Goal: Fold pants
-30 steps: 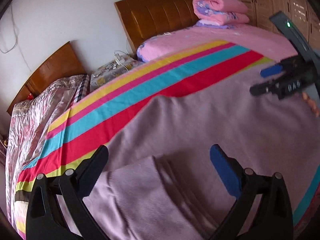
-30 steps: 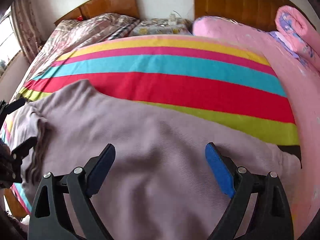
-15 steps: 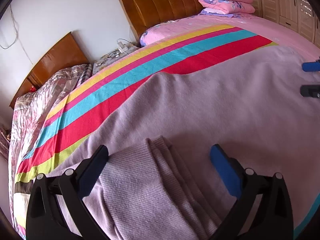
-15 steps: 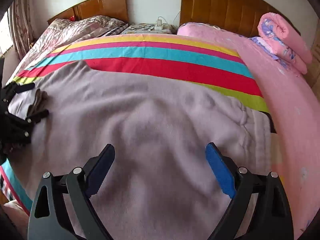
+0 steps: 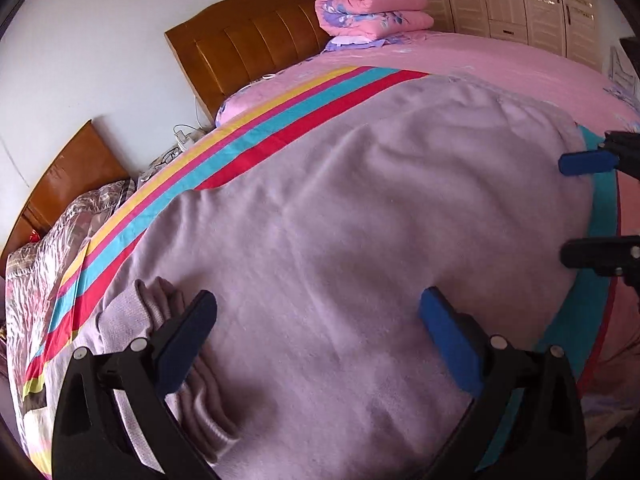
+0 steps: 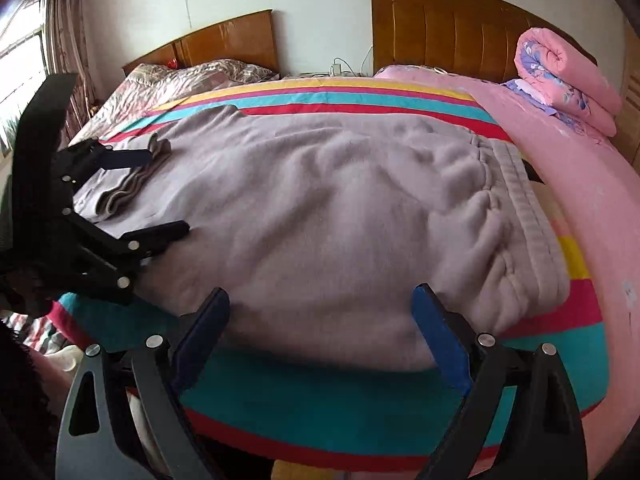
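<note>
Mauve-grey fleece pants (image 5: 360,240) lie flat across the striped bedcover, also seen in the right wrist view (image 6: 320,208). The ribbed cuffs (image 5: 160,312) are at the left end, the gathered waistband (image 6: 516,200) at the right end. My left gripper (image 5: 318,320) is open and empty, hovering over the leg end beside the cuffs; it also shows in the right wrist view (image 6: 160,196). My right gripper (image 6: 320,312) is open and empty at the near edge of the pants; it also shows at the right of the left wrist view (image 5: 588,208).
The striped bedcover (image 6: 340,98) covers a pink bed (image 6: 580,168). A rolled pink quilt (image 5: 372,10) lies by the wooden headboard (image 5: 248,48). A second bed (image 6: 180,80) stands at the left, with a nightstand with cables (image 5: 172,152) between. Wardrobes (image 5: 520,0) stand at the right.
Both grippers have pulled back from the pants towards the near edge of the bed, staying open. More of the spread pants shows in each view now.
</note>
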`<act>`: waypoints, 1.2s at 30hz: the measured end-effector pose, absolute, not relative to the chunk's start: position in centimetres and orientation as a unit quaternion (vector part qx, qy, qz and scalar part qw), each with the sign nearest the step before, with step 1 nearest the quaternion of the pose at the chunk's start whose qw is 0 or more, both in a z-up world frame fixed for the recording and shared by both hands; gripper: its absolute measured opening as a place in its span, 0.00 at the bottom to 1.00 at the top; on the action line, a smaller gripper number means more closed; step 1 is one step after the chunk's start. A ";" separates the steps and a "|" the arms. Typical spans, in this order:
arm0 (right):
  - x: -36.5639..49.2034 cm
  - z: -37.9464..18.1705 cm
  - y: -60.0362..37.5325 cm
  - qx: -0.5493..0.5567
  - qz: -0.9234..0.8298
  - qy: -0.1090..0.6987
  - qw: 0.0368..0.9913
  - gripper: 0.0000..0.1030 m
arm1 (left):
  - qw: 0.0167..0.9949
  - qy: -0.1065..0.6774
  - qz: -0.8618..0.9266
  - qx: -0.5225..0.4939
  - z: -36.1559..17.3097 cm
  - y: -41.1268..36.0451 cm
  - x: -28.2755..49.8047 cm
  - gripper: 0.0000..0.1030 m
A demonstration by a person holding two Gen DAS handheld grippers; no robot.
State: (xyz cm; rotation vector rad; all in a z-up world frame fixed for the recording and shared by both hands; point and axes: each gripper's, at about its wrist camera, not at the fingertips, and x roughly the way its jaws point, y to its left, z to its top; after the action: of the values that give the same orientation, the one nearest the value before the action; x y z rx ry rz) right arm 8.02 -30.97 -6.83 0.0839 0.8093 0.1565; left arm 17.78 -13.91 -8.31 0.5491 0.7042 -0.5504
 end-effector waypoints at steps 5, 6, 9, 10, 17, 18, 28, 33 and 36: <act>4.8 -5.5 -36.6 0.179 0.045 0.364 0.913 0.87 | 0.871 0.337 -0.258 0.248 -7.3 -13.4 17.9 0.99; 4.6 -5.7 -38.0 0.212 0.025 0.362 0.908 0.87 | 0.873 0.334 -0.259 0.242 -7.2 -13.4 17.9 0.99; 4.6 -7.4 -41.4 0.314 -0.013 0.365 0.876 0.86 | 0.874 0.337 -0.261 0.234 -7.3 -13.6 18.1 0.99; 4.8 -7.9 -41.9 0.337 -0.014 0.365 0.868 0.83 | 0.869 0.344 -0.261 0.240 -7.8 -13.8 18.2 0.99; 7.7 -8.3 -41.6 0.338 -0.030 0.363 0.868 0.75 | 0.863 0.375 -0.269 0.207 -8.6 -13.2 18.9 0.99; 7.7 -8.2 -41.5 0.335 -0.033 0.370 0.866 0.76 | 0.862 0.381 -0.270 0.199 -8.6 -13.0 19.1 0.99; 7.0 -8.7 -41.7 0.402 -0.039 0.371 0.836 0.65 | 0.856 0.402 -0.266 0.185 -8.8 -13.1 19.3 0.99; 8.3 -8.4 -41.1 0.380 -0.034 0.395 0.836 0.67 | 0.856 0.401 -0.260 0.195 -8.8 -13.3 19.3 0.99; 8.2 -8.3 -40.2 0.366 -0.020 0.413 0.834 0.66 | 0.856 0.403 -0.261 0.191 -8.8 -13.3 19.4 0.99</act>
State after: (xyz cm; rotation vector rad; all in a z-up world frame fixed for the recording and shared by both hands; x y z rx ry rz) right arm 8.24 -40.22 -8.29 0.7760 0.8748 -0.0424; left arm 19.40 -13.26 -8.82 0.4005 0.8465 -0.5482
